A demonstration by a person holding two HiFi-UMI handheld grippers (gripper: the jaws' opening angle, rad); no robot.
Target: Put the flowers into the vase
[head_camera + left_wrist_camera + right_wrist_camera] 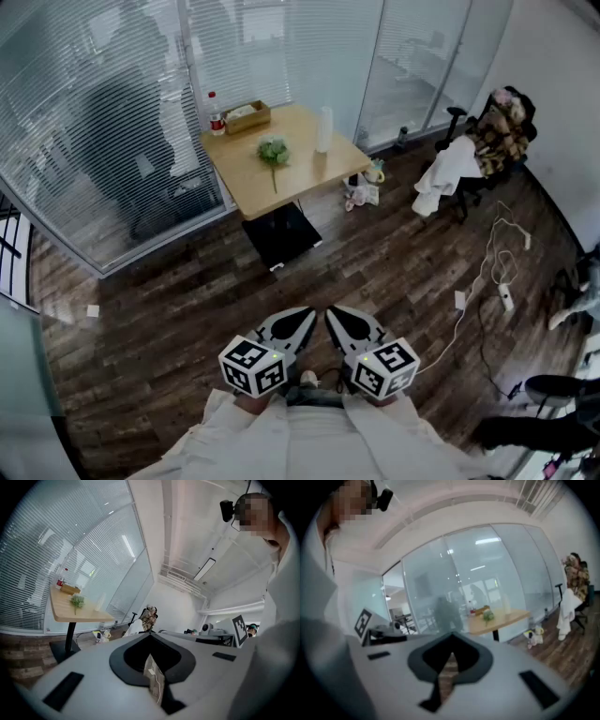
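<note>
Wooden table (242, 186) with flowers (273, 150) and vase (324, 129) well off; left gripper (295, 323), right gripper (352, 325) clenched empty: apparently approach stage, walk-up needed next.

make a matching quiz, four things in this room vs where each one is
Things:
1. bunch of green and white flowers
2. tall white cylindrical vase
3. shallow brown wooden box
4. white power strip

Places:
A. on the dark wooden floor
B. lying in the middle of the light wooden table
C. table's far edge, beside red-capped bottle
D. upright near the table's right edge

Pairs: 1-B, 2-D, 3-C, 4-A
</note>
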